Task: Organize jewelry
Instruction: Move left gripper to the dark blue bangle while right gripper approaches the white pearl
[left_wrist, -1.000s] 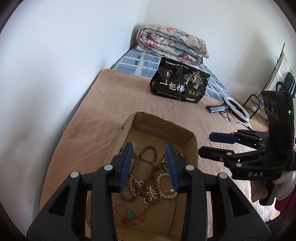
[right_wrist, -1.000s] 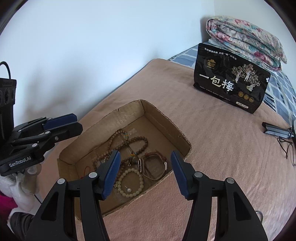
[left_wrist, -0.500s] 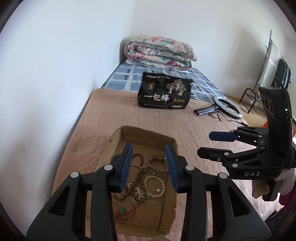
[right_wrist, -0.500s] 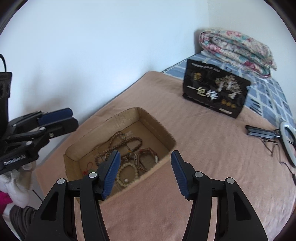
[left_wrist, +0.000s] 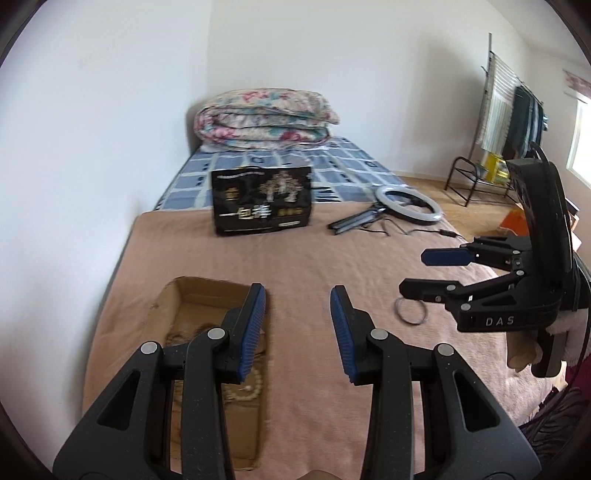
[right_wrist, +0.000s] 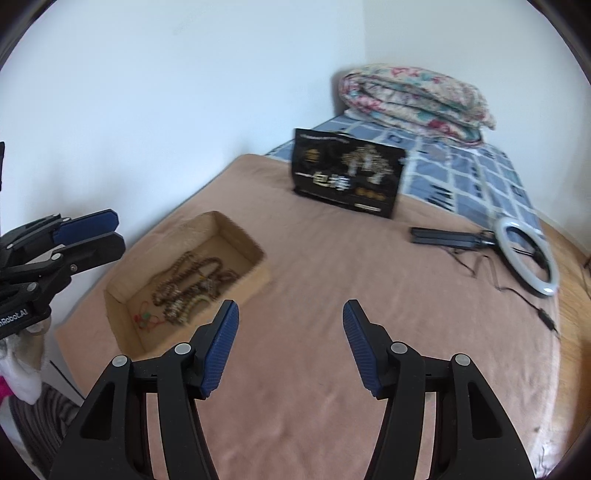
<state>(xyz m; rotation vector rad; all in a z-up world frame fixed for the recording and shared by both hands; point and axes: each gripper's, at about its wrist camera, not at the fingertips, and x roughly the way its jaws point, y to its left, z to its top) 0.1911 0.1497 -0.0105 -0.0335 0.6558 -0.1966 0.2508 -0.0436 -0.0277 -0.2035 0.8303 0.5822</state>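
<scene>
Both hand-held grippers hang part open and empty over the bed. The box of beads lies at ten o'clock from the right hand-held gripper; the left hand-held gripper is nearer, box at nine o'clock, its long side running away toward the bag.

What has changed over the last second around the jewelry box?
Both tongs drew back and up from the cardboard box: the left tongs, earlier over the beads, now face the bare blanket beside it, as do the right tongs. Nothing was gripped or released; both are open and empty. Beads, black bag and ring light stayed put.
</scene>
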